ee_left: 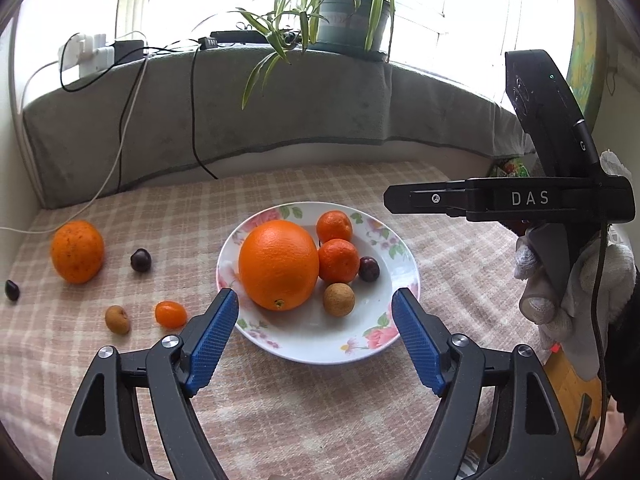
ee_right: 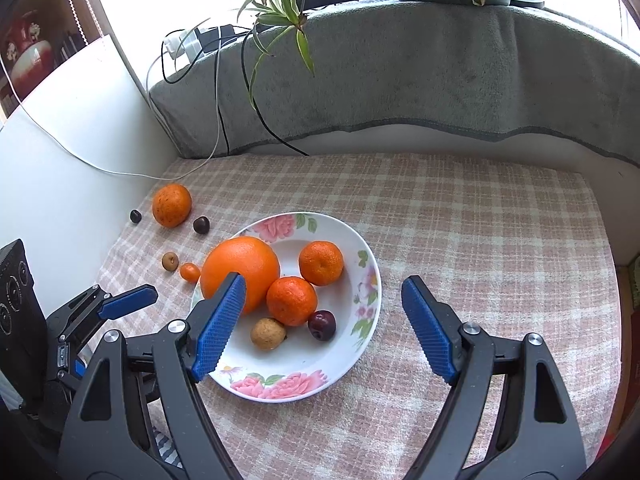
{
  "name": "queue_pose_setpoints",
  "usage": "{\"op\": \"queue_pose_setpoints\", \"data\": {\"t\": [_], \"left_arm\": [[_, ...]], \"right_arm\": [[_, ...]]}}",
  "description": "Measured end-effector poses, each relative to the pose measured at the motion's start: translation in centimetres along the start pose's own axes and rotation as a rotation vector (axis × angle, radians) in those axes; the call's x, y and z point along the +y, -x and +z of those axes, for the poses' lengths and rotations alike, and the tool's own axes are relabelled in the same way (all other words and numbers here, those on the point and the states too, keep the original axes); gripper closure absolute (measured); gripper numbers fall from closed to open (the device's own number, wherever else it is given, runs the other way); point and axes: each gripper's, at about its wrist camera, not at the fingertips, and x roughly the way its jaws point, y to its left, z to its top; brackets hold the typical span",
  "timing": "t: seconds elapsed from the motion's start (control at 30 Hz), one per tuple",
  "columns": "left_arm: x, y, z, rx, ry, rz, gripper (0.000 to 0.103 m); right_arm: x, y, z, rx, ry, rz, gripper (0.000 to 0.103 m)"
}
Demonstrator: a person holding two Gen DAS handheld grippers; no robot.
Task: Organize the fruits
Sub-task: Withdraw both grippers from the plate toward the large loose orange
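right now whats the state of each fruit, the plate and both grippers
plate: upright on the checked cloth, holding five fruits
big orange: in the plate
two mandarins: in the plate, side by side
longan: in the plate
dark plum: in the plate
speckled orange: loose on the cloth
second plum: loose on the cloth
kumquat: loose on the cloth
second longan: loose on the cloth
left gripper: jaws open, empty
right gripper: jaws open, empty
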Motion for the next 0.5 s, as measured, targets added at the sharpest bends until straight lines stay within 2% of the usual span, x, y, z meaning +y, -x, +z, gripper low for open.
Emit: {"op": "queue_pose_setpoints", "data": {"t": [0.5], "left_arm": [[2.5, 1.9, 0.2, -0.040, 0.012, 0.030, 0.024]], "right_arm": [[2.9, 0.9, 0.2, -0.050, 0.033, -0.007, 0.020]]}}
